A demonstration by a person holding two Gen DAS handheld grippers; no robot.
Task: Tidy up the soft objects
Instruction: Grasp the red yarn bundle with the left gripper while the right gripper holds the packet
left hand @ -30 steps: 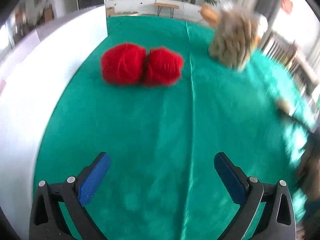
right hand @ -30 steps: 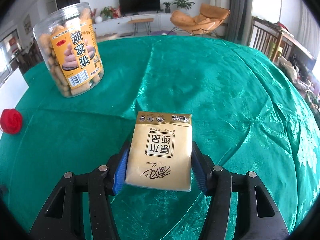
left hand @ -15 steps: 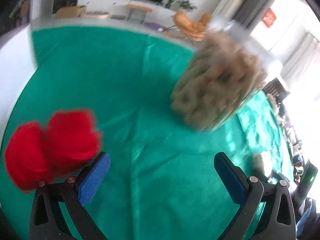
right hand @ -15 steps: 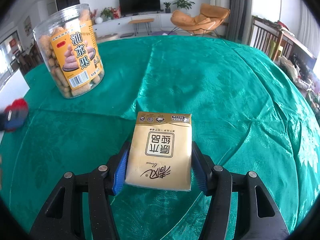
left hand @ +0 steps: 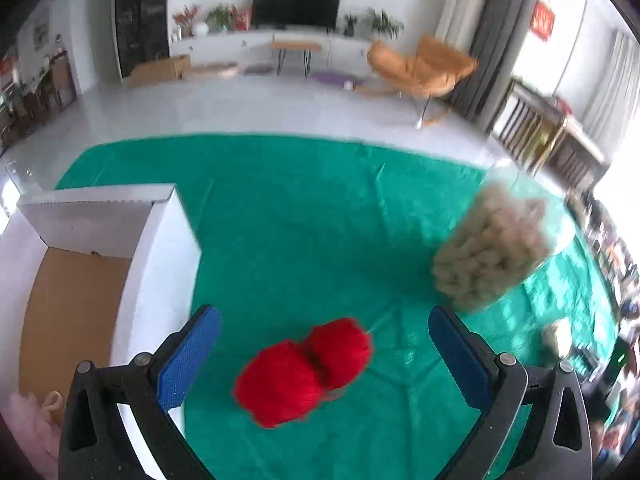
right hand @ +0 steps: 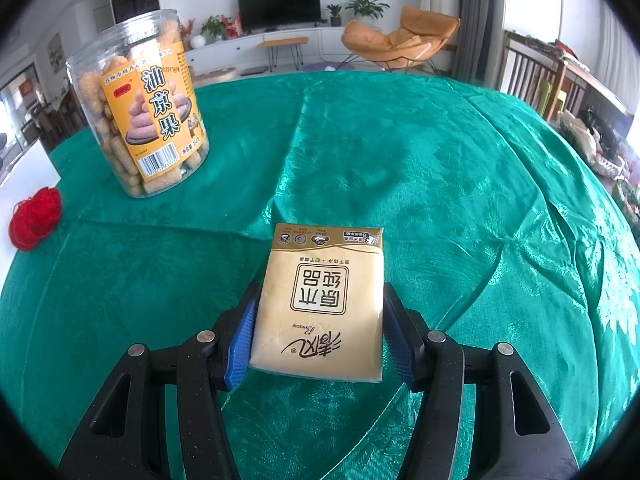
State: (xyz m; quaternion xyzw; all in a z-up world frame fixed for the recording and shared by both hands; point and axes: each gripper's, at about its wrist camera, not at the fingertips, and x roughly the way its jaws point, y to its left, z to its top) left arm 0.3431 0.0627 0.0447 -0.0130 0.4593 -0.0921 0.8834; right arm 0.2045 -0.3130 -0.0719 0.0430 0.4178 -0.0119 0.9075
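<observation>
The red yarn (left hand: 304,372) now lies between the left tongs (left hand: 324,356).

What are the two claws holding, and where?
The right claw squeezes the tissue pack by its long sides. The left claw is open, holding nothing.

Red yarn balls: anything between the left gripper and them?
Nothing visible. The red yarn balls lie on the green cloth in the gap ahead of the open left gripper. The snack jar stands off to the right, the white box to the left.
</observation>
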